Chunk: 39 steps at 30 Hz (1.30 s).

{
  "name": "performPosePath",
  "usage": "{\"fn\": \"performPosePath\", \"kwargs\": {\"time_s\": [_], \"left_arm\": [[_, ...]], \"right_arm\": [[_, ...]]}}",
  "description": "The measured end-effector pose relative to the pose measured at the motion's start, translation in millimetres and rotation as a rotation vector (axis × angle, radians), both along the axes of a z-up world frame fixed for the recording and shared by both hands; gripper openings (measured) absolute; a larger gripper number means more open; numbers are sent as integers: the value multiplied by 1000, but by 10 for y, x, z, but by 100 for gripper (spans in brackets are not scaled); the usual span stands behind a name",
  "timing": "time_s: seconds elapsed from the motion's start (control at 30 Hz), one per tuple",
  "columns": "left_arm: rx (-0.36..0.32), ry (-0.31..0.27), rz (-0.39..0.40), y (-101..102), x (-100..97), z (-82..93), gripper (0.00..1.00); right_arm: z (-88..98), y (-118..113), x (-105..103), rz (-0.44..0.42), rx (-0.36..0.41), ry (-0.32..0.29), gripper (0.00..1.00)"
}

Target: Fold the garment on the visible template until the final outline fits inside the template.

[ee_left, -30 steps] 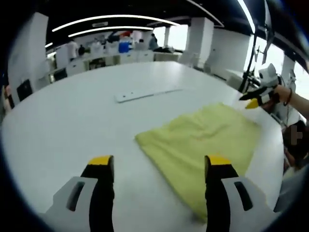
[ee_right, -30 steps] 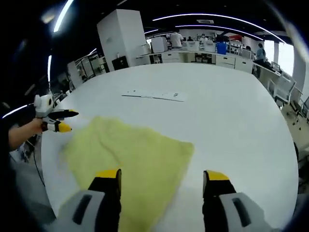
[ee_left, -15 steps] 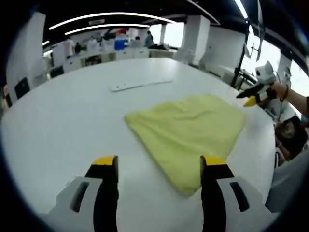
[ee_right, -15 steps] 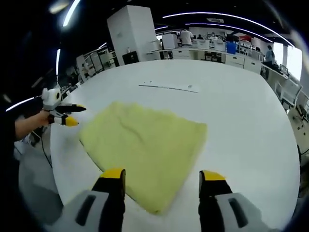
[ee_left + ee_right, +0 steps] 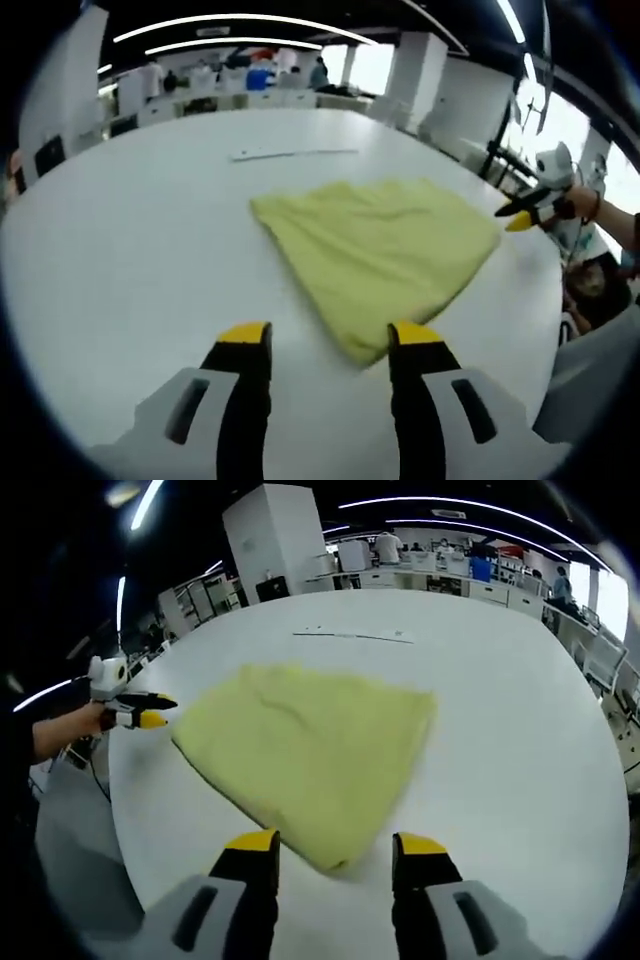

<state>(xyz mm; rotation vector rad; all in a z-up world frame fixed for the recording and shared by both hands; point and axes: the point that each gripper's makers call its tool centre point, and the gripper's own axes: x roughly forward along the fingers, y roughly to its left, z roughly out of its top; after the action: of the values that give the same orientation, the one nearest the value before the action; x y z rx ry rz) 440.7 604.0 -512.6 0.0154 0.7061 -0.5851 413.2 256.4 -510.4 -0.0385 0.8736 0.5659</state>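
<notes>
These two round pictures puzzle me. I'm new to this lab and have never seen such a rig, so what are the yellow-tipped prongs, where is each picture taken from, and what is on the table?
No robot arm is involved: a person holds a two-jaw gripper in each hand, and a fisheye camera rides on each one, looking forward along its jaws. The prongs at the bottom of each picture are those jaws.

In the left gripper view you see the left gripper; the right gripper shows at the right edge, in the person's hand. In the right gripper view it is the reverse: right gripper below, left gripper at the left edge.

On the white table lies a folded yellow garment. Beyond it lies a thin white strip.

Both grippers are open and hold nothing; neither touches the cloth.
</notes>
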Motion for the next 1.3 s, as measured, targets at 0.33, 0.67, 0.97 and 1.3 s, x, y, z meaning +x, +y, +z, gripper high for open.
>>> {"fn": "performPosePath", "kwargs": {"time_s": [0.33, 0.67, 0.97, 1.3], "left_arm": [[-53, 32, 14, -63, -113, -76, 26], [-68, 48, 5, -136, -156, -158, 15], [-69, 58, -1, -156, -181, -192, 7], [-76, 62, 0, -170, -183, -197, 5]], "right_arm": [[-71, -38, -124, -27, 21, 16, 19], [-115, -50, -102, -43, 39, 0, 5], [-128, -78, -91, -16, 24, -16, 0], [-158, -67, -94, -21, 30, -10, 0]]}}
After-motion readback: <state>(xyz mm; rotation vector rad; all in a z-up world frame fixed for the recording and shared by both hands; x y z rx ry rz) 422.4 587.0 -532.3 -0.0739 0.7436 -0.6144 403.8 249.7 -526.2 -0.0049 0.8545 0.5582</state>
